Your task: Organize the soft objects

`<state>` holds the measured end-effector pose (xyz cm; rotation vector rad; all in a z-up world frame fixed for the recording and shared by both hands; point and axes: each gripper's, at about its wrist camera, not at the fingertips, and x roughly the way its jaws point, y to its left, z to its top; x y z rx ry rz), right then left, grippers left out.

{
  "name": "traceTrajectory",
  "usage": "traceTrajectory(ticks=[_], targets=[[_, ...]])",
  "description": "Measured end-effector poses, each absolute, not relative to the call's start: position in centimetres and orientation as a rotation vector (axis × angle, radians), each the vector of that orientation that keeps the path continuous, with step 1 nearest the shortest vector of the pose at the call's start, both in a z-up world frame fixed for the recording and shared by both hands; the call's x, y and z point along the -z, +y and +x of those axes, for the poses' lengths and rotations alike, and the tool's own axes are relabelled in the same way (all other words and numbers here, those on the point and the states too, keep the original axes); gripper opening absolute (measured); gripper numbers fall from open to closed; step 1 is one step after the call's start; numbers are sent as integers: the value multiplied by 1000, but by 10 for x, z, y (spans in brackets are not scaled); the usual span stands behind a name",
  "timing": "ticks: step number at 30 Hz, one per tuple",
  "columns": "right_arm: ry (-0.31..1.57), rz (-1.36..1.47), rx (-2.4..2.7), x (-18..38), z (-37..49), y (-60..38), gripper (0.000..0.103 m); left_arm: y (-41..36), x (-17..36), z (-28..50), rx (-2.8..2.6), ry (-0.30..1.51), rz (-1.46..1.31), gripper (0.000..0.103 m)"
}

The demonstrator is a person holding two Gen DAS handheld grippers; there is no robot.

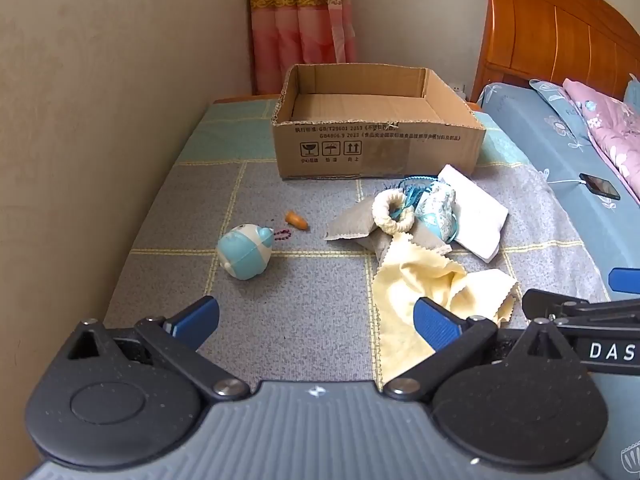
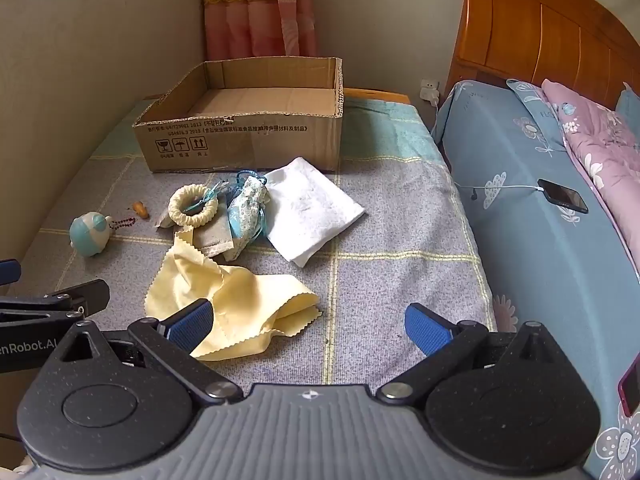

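An open, empty cardboard box stands at the far end of a grey checked mat. In front of it lies a pile: a yellow cloth, a grey cloth, a cream woven ring, a blue patterned pouch and a white folded cloth. A blue-white round toy and a small orange piece lie to the left. My left gripper and right gripper hover open above the mat's near end, holding nothing.
A bed with blue sheet, pink quilt and wooden headboard runs along the right. A phone on a charging cable lies on it. A wall bounds the left; a pink curtain hangs behind the box.
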<state>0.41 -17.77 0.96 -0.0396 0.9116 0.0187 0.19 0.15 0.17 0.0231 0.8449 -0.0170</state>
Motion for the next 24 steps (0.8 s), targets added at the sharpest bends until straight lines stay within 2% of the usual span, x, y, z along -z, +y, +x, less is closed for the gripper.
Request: traceTrajectory(ticks=[24], targets=[[902,-48,-19,-15,5,-177,103,5,-8,2,13,840,17,102]])
